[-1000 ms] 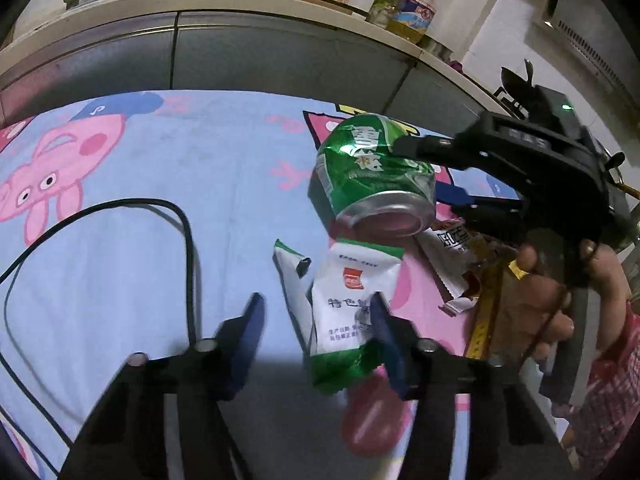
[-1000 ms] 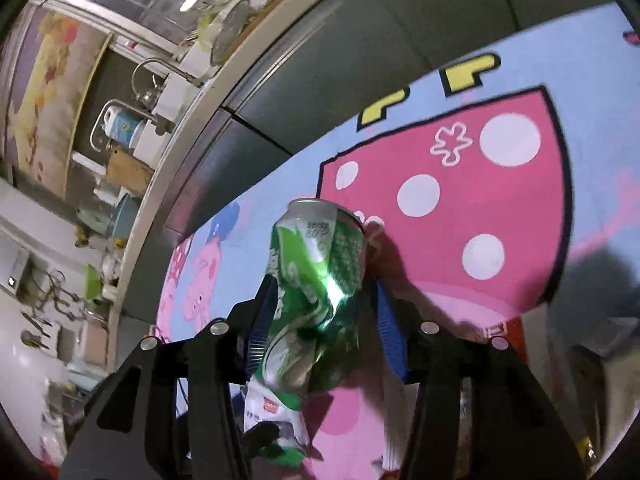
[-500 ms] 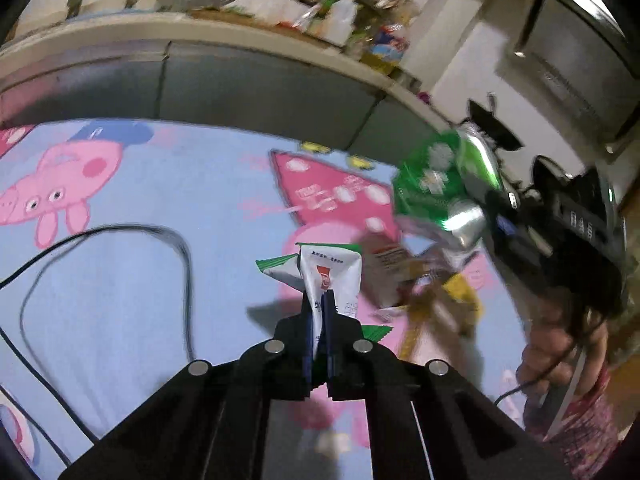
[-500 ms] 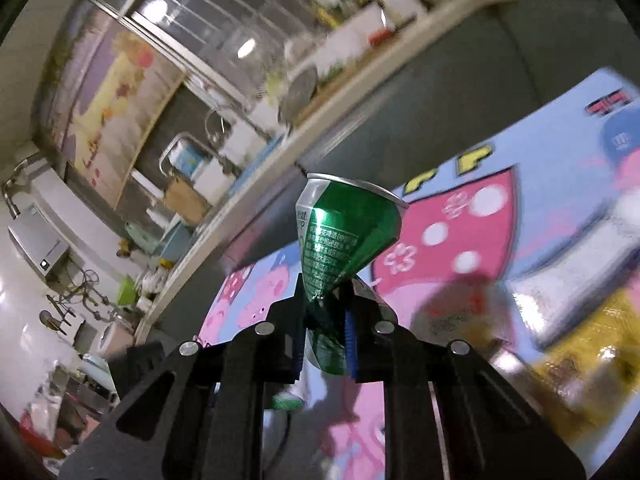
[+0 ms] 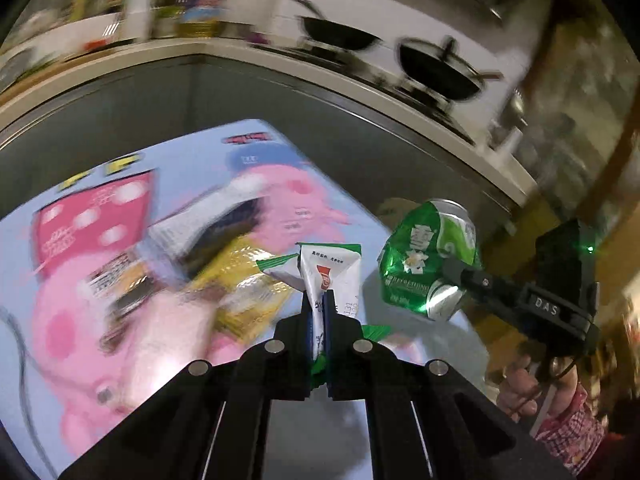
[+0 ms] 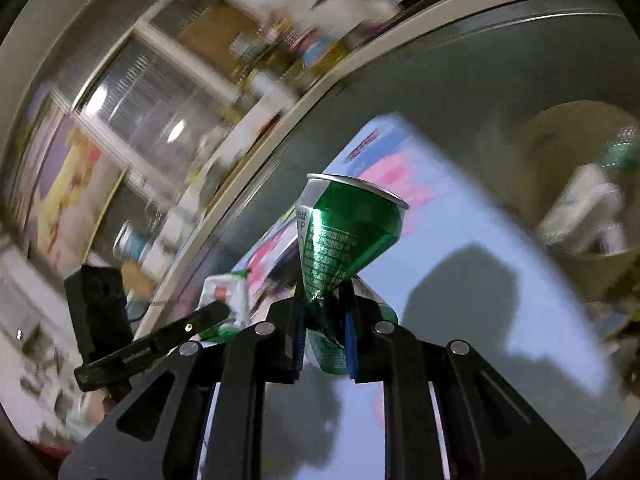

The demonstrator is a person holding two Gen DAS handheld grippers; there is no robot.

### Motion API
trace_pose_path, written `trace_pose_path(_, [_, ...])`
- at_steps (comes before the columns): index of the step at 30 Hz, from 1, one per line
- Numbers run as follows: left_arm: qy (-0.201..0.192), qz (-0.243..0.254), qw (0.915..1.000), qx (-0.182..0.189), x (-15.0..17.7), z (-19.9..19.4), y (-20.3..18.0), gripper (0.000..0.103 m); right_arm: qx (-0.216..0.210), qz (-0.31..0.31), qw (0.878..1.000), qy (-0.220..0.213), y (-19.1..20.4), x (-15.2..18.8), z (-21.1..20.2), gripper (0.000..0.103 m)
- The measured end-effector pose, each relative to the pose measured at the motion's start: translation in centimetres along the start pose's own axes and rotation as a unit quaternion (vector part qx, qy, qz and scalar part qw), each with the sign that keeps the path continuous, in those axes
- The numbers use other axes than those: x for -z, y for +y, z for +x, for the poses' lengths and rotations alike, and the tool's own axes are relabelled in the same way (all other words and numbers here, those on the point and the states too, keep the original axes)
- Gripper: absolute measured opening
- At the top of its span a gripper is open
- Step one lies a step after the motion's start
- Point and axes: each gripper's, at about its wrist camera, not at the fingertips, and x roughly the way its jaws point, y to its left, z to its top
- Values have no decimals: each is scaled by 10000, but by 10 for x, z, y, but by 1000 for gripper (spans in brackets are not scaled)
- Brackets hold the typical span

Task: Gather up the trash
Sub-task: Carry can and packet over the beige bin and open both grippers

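Observation:
My left gripper [image 5: 319,300] is shut on a white and green snack wrapper [image 5: 334,276] and holds it in the air above the cartoon mat [image 5: 120,280]. My right gripper [image 6: 322,312] is shut on a crushed green can [image 6: 344,232], also lifted. In the left wrist view the can [image 5: 424,264] hangs to the right of the wrapper, held by the right gripper [image 5: 448,280]. In the right wrist view the wrapper [image 6: 226,296] and the left gripper [image 6: 216,312] show at the lower left.
More wrappers, one yellow [image 5: 240,276] and one white [image 5: 192,232], lie blurred on the mat. A round bin [image 6: 580,196] holding some trash stands beyond the mat's right edge. Grey cabinet fronts [image 5: 280,112] and a stove with pans [image 5: 436,68] are behind.
Both grippers closed on their items and lifted them off the mat. Both have swung right, toward the mat's corner and the bin.

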Motion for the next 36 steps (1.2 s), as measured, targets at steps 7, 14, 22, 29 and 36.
trace_pose_path(7, [119, 237, 9973, 681, -70, 98, -89, 5, 1050, 325, 9901, -870, -86, -38, -54, 15])
trace_pose_path(14, [534, 30, 9957, 753, -103, 201, -130, 6, 1388, 639, 9853, -759, -143, -55, -44, 15])
trace_pose_path(22, [796, -103, 9966, 176, -100, 248, -127, 57, 1437, 800, 9839, -700, -153, -51, -29, 33])
trace_pose_path(29, [400, -29, 9989, 250, -103, 206, -121, 75, 1361, 740, 9832, -969, -135, -41, -43, 34])
trace_pose_path(36, [-231, 161, 9990, 348, -94, 131, -117, 75, 1157, 786, 9844, -1068, -104, -17, -57, 34])
